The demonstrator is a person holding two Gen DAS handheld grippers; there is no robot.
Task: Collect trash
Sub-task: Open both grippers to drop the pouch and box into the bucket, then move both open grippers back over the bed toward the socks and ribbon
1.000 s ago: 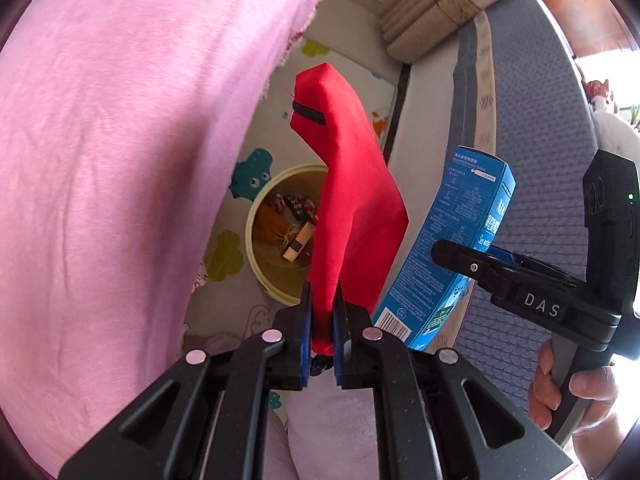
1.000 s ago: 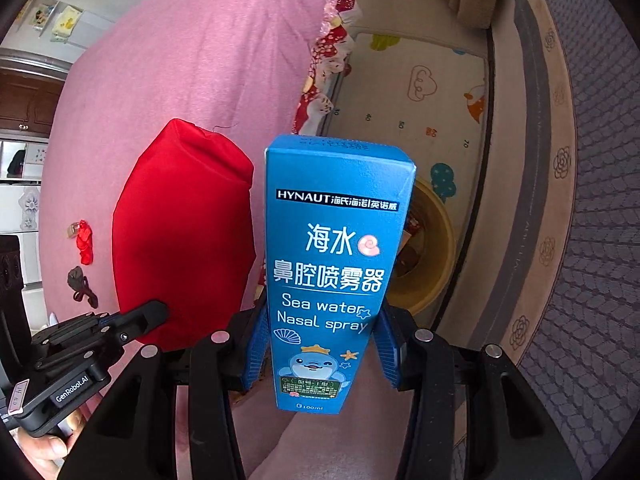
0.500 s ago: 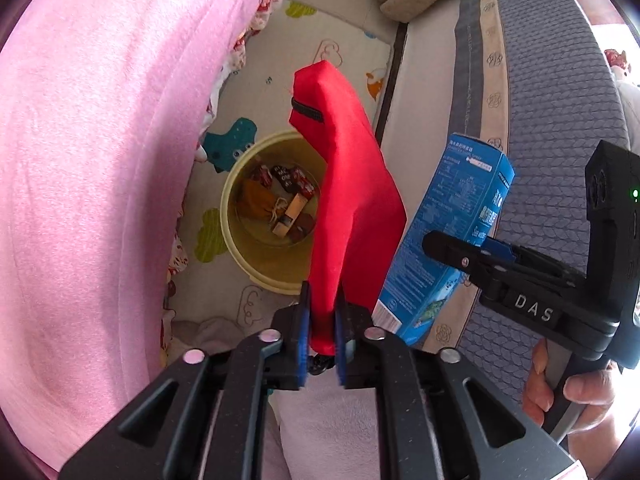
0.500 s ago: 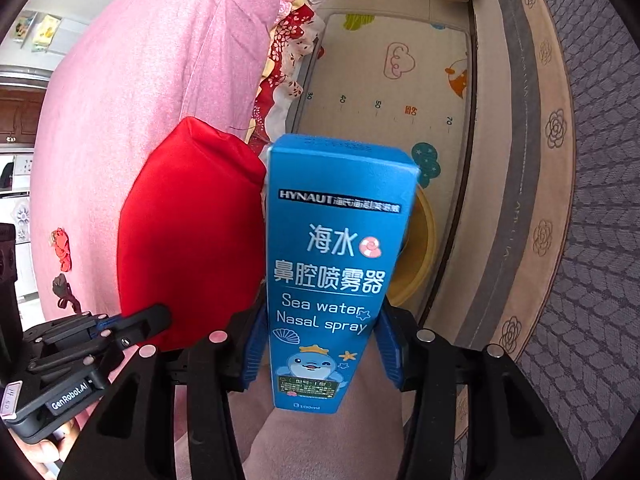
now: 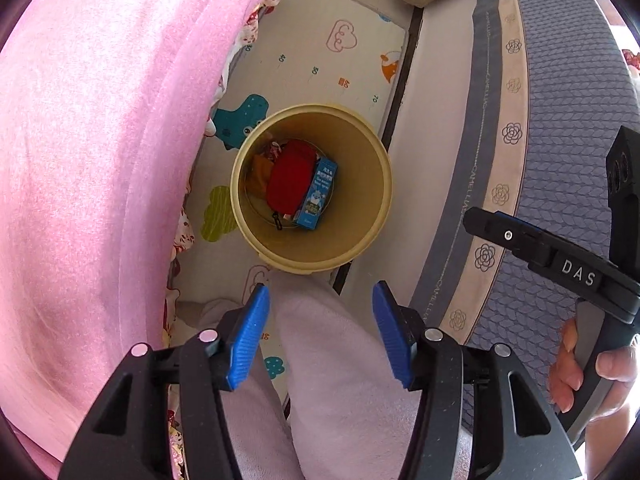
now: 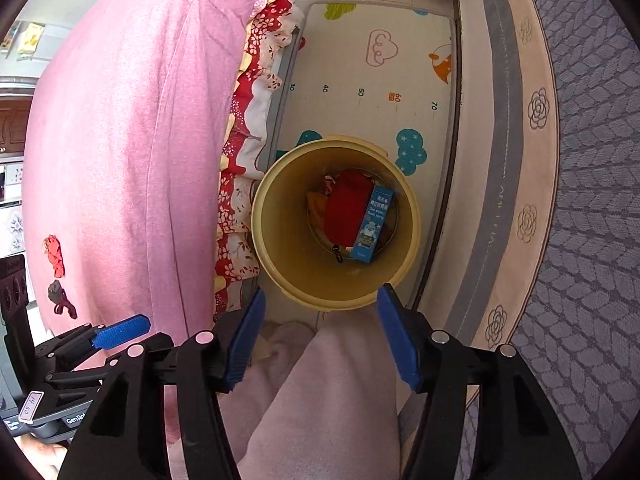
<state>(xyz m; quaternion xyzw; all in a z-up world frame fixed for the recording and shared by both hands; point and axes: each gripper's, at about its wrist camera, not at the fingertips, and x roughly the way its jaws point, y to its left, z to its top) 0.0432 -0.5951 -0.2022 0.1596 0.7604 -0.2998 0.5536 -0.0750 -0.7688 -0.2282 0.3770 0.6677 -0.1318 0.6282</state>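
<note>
Red pouch (image 5: 289,180) and blue nasal spray box (image 5: 317,195) lie in the yellow bin (image 5: 360,240) below both empty tools, left tool (image 5: 320,340) and right tool (image 6: 320,340), whose jaws are opening.

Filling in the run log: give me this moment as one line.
left gripper: opening, empty | right gripper: opening, empty | red pouch and blue box: in yellow bin

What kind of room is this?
Probably a bedroom or living area at home: a pink blanket, a children's play mat on the floor, a patterned rug, and a yellow bin holding trash.
</note>
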